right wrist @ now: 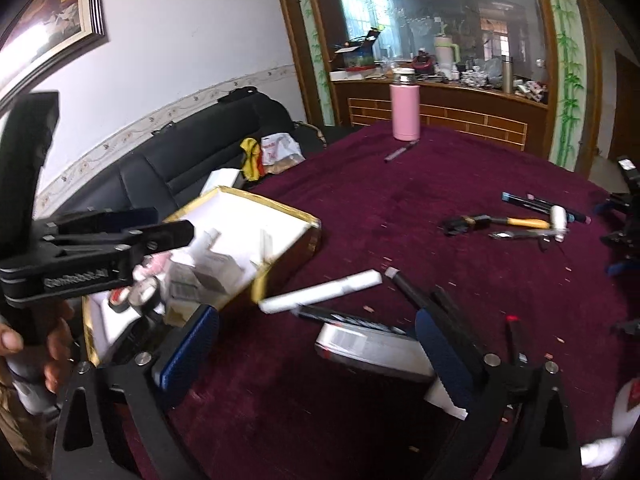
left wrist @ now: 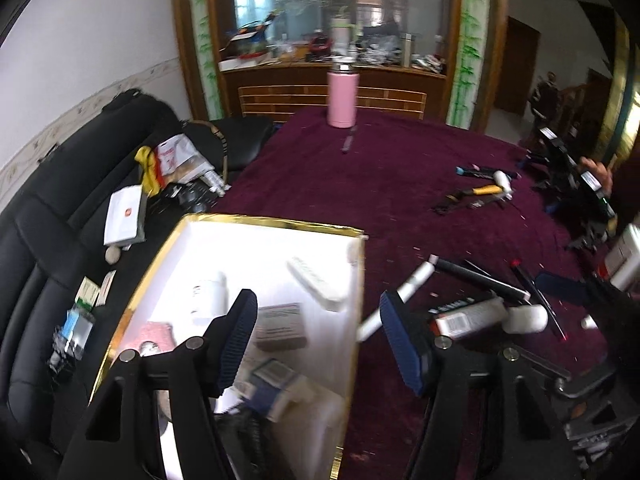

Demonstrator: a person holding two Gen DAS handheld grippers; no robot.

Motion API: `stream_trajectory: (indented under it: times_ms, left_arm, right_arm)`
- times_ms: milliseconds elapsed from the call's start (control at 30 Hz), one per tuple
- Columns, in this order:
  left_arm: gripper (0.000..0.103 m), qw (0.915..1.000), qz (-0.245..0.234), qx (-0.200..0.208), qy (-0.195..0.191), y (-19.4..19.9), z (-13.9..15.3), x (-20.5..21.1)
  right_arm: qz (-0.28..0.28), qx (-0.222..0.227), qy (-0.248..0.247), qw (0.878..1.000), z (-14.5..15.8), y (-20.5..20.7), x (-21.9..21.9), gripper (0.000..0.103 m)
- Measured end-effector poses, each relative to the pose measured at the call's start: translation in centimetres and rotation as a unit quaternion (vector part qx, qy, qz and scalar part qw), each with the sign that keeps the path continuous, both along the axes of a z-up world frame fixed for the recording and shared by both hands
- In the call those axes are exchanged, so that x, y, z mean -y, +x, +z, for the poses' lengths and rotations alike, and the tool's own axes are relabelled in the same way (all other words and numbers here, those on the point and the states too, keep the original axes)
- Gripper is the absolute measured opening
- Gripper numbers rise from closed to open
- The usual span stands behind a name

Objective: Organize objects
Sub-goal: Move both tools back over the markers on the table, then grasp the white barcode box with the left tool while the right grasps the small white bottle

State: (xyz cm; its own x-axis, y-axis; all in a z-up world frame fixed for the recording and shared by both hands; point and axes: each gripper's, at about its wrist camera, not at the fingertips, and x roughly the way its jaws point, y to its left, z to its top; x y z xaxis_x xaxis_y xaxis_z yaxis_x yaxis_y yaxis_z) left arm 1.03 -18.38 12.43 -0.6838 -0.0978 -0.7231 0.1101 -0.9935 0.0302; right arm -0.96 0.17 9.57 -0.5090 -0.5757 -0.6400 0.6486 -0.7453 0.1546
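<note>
Maroon velvet-like tablecloth (right wrist: 360,208) covers the work surface; loose items lie scattered on it and a gold-rimmed white box (left wrist: 280,222) sits at its near-left edge, already holding several small packets and bottles. Left gripper (left wrist: 318,340) hangs over the box's right wall, jaws partly apart, nothing between the pads; one finger is above the box interior, the other outside over the cloth. Right gripper (right wrist: 316,354) has its jaws spread wide and empty, with a white tube with a barcode label (right wrist: 372,346) lying on the cloth between them, close against the right-hand finger, not pinched. Just ahead of that gripper lie a white marker-like stick (right wrist: 320,292) and a black pen (right wrist: 408,288); further ahead and right sits a cluster of a yellow-handled tool (right wrist: 516,222) and pens; far ahead stands a pink flask (right wrist: 405,110). Judgement: next step is likely closing on the tube and carrying it left to the box. Risks: tube sits off-centre against one pad, so a closing grip may push it sideways or pinch its end and let it pivot out; neighbouring pens could be swept along or rolled off; the left gripper straddling the box wall could knock the box if lowered, and both tools converging on the box could collide. Frames are motion-blurred, so fine contact is uncertain.
</note>
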Motion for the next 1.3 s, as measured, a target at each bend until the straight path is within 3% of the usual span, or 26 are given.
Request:
stream_trajectory:
  times_ms: [333, 533, 733, 967, 1067, 1200, 1300]
  left_arm:
    - [0.064, 0.9985, -0.046, 0.029, 0.006, -0.9, -1.8, -5.7]
    - [0.064, 0.9967, -0.069, 0.042, -0.003, -1.7, -3.0, -8.2]
    - [0.064, 0.9953, -0.082, 0.05, 0.003, -2.5, -4.1, -9.7]
    - [0.064, 0.9923, -0.105, 0.062, -0.025, -3.0, -5.5, -11.1]
    - [0.064, 0.9883, -0.135, 0.062, -0.034, -3.3, -6.0, -11.8]
    - [0.064, 0.9762, -0.183, 0.063, -0.096, -4.3, -7.0, -13.5]
    - [0.064, 0.9674, -0.215, 0.079, -0.109, -5.4, -7.8, -14.2]
  right_arm:
    - [-0.056, 0.042, -0.019, 0.997, -2.7, -2.9, -5.7, 0.102]
    - [-0.055, 0.054, -0.036, 0.996, -3.1, -3.4, -6.5, 0.102]
    - [-0.061, 0.084, -0.019, 0.994, -3.2, -4.3, -7.9, 0.102]
    - [-0.098, 0.094, -0.026, 0.99, -3.2, -5.3, -10.2, 0.102]
    - [-0.104, 0.097, -0.028, 0.989, -3.3, -5.5, -10.6, 0.102]
    - [-0.104, 0.1, -0.031, 0.989, -3.3, -5.7, -10.7, 0.102]
    - [-0.108, 0.102, -0.029, 0.988, -3.5, -5.8, -10.8, 0.102]
